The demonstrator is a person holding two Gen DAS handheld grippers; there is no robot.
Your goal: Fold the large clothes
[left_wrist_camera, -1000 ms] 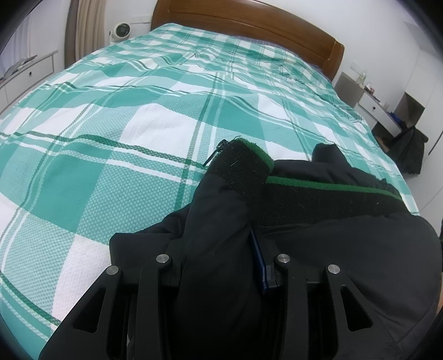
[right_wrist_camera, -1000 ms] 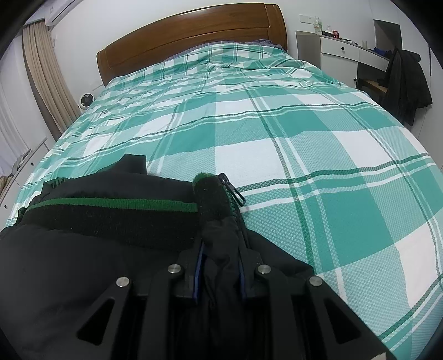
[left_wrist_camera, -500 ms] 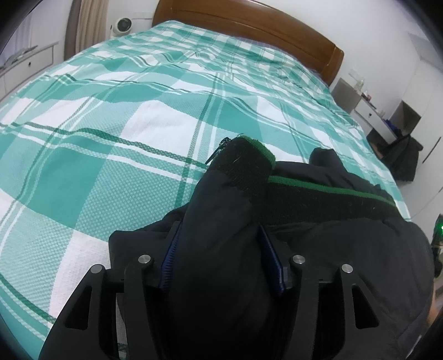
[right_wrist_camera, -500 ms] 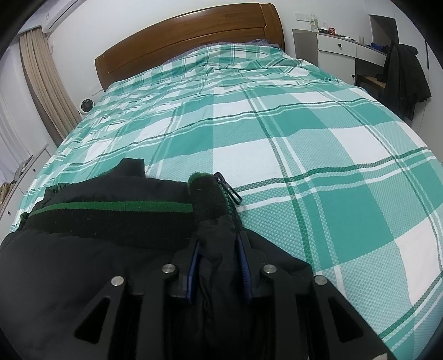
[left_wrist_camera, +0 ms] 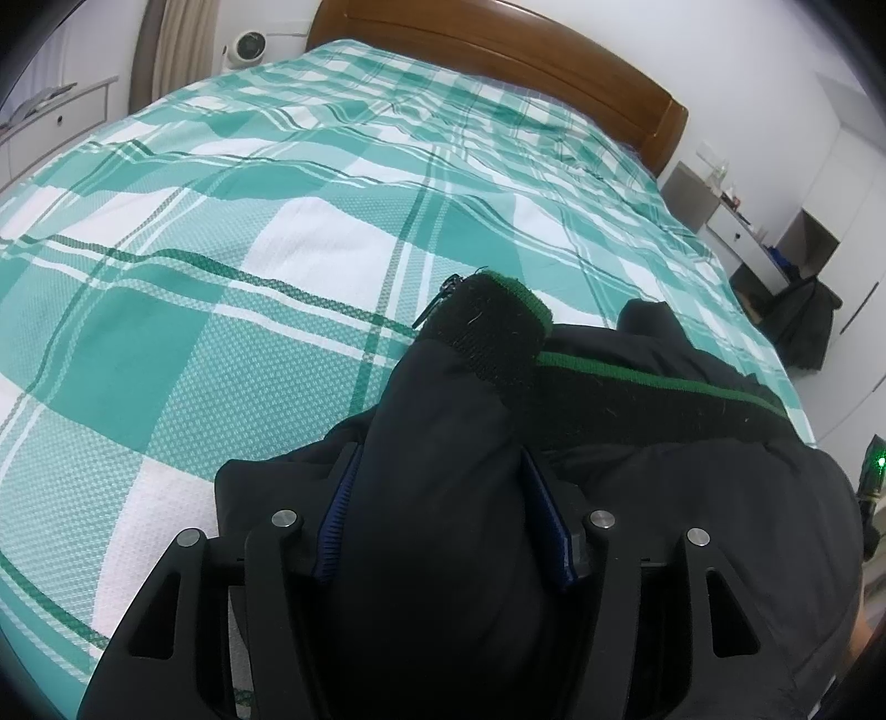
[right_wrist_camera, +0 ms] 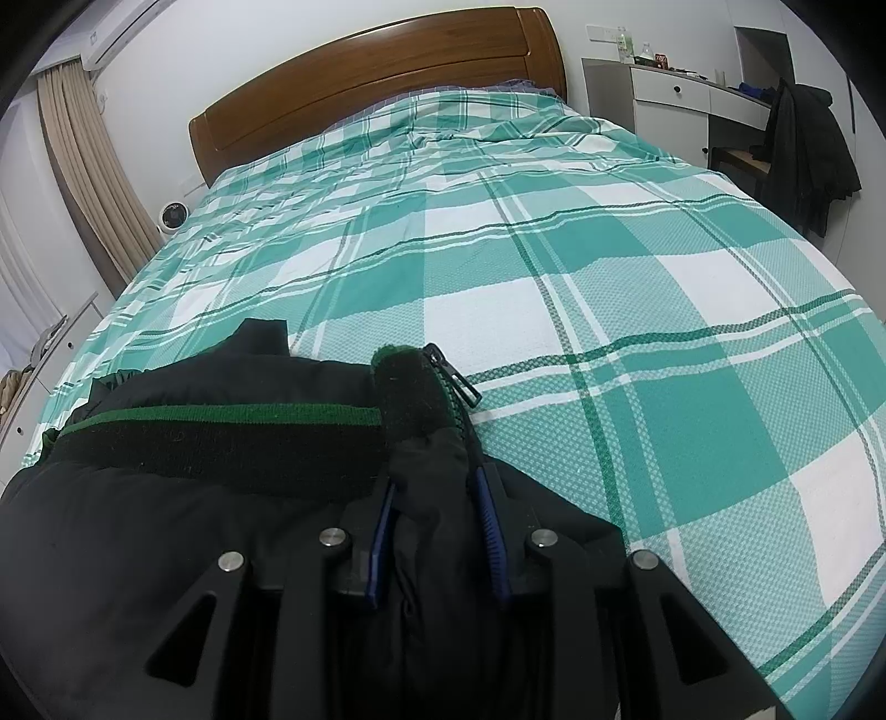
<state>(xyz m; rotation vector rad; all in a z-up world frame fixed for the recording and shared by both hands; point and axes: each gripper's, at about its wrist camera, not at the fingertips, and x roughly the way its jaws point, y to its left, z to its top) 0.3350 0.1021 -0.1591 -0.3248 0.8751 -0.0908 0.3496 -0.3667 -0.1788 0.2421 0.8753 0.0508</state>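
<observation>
A black padded jacket (left_wrist_camera: pixel 637 498) with a black knit hem edged in green (left_wrist_camera: pixel 653 382) lies folded at the near end of the bed. My left gripper (left_wrist_camera: pixel 443 531) has a thick fold of the jacket bulging between its blue pads, which stand wide apart. My right gripper (right_wrist_camera: pixel 437 543) has the jacket's zipper edge (right_wrist_camera: pixel 443 410) between its blue pads, which stand a little apart. The jacket also fills the near left of the right wrist view (right_wrist_camera: pixel 166 526). The zipper pull (right_wrist_camera: pixel 462 382) rests on the bedspread.
The bed has a green and white checked bedspread (left_wrist_camera: pixel 277 221) and a wooden headboard (right_wrist_camera: pixel 376 72). A white desk with a dark coat on a chair (right_wrist_camera: pixel 803 144) stands to the right. A small fan (left_wrist_camera: pixel 249 41) and curtains stand at the left.
My left gripper's pads have spread wide apart around the jacket fold. My right gripper's pads have also opened somewhat. The jacket has stayed in place on the bed.
</observation>
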